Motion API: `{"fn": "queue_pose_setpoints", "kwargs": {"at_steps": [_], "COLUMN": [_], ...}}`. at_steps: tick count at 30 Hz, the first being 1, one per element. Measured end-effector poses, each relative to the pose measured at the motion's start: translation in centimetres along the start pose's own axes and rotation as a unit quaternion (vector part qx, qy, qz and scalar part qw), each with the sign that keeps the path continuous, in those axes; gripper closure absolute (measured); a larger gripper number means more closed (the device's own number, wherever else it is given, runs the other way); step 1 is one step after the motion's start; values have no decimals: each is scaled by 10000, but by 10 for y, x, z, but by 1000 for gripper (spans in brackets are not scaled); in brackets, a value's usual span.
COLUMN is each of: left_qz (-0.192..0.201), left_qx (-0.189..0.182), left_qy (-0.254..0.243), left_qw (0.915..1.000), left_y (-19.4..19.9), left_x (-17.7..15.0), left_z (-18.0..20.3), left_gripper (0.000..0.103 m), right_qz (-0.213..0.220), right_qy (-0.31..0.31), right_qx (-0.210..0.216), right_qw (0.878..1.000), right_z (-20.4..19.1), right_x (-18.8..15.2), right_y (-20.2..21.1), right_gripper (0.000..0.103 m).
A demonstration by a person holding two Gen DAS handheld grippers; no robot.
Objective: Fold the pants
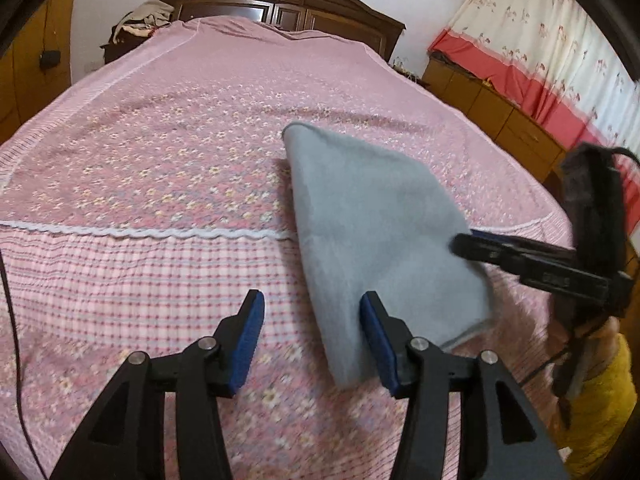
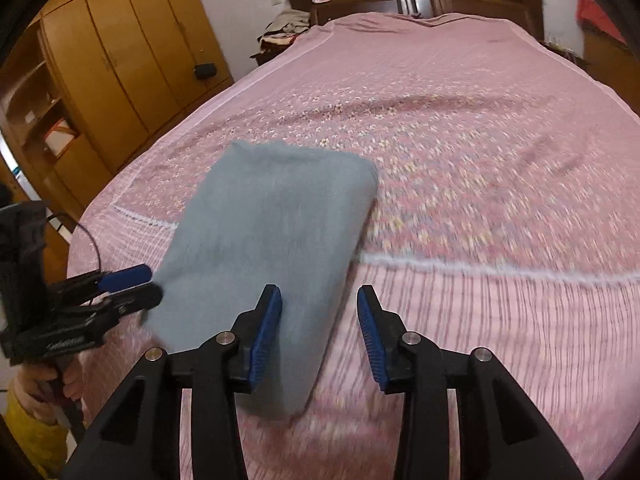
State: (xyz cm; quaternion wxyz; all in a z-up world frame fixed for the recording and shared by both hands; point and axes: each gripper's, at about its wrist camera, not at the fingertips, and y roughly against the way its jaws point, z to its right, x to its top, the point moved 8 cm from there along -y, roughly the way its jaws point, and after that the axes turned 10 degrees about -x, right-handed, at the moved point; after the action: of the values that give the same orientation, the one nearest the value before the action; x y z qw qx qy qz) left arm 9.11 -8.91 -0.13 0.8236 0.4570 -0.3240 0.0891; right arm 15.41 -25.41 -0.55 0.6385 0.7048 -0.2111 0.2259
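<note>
One pair of grey pants (image 2: 264,248), already folded down to a compact rectangle, lying flat on the pink bedspread (image 2: 480,160) near the foot of the bed and straddling the white lace trim (image 2: 480,266). No legs or waistband hanging loose; edges lined up, though the corner nearest the cameras looks slightly lifted in the left wrist view. Judged close to finished: at most a last smoothing or one more fold left, if wanted.

Two grippers, both with blue pads. Left gripper (image 1: 312,336) set at the pants' left edge, jaws parted about halfway, nothing clamped: bare bedspread between the pads, the right pad just against the cloth's near edge, contact hard to judge through blur. Right gripper (image 2: 319,332) at the pants' right edge, jaws parted a little less, also holding nothing; its left finger over the grey cloth, its right one over the bedspread. Seen from the left wrist view, the right gripper (image 1: 464,244) tip overlaps the pants' right side.

Counted beyond the pants: one dark wooden headboard (image 1: 280,4) far behind them, one heap of clothes (image 1: 144,20) at the head of the bed to the pants' far left, one yellow wardrobe (image 2: 120,60) off to their left, one floral curtain with a red band (image 1: 540,48) to their right. One hand (image 2: 44,384) with a yellow sleeve (image 2: 28,432) visible on the left gripper's handle.
</note>
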Motion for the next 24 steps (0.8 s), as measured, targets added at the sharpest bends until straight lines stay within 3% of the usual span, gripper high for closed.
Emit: {"fn": "queue_pose_setpoints", "kwargs": {"at_steps": [7,17,24], "left_qz": [-104,-43,-154], "left_qx": [236,489,611], "left_qy": [114,66,188], "left_qw": [9996,9988,9978], "left_y": [-7,-4,6], "left_x": [-13,-13,-25], "left_z": [-13,-10,-3], "left_gripper": [43,40,33], "right_qz": [-46,78,194], "right_qy": [26,-210,-231], "right_qx": [-271,-404,-557], "right_qw": [9996,9989,9980], "right_z": [-9,-13,-12], "right_x": [-37,-37,-47], "right_y": [1,9,32], "right_gripper": [62,58,42]}}
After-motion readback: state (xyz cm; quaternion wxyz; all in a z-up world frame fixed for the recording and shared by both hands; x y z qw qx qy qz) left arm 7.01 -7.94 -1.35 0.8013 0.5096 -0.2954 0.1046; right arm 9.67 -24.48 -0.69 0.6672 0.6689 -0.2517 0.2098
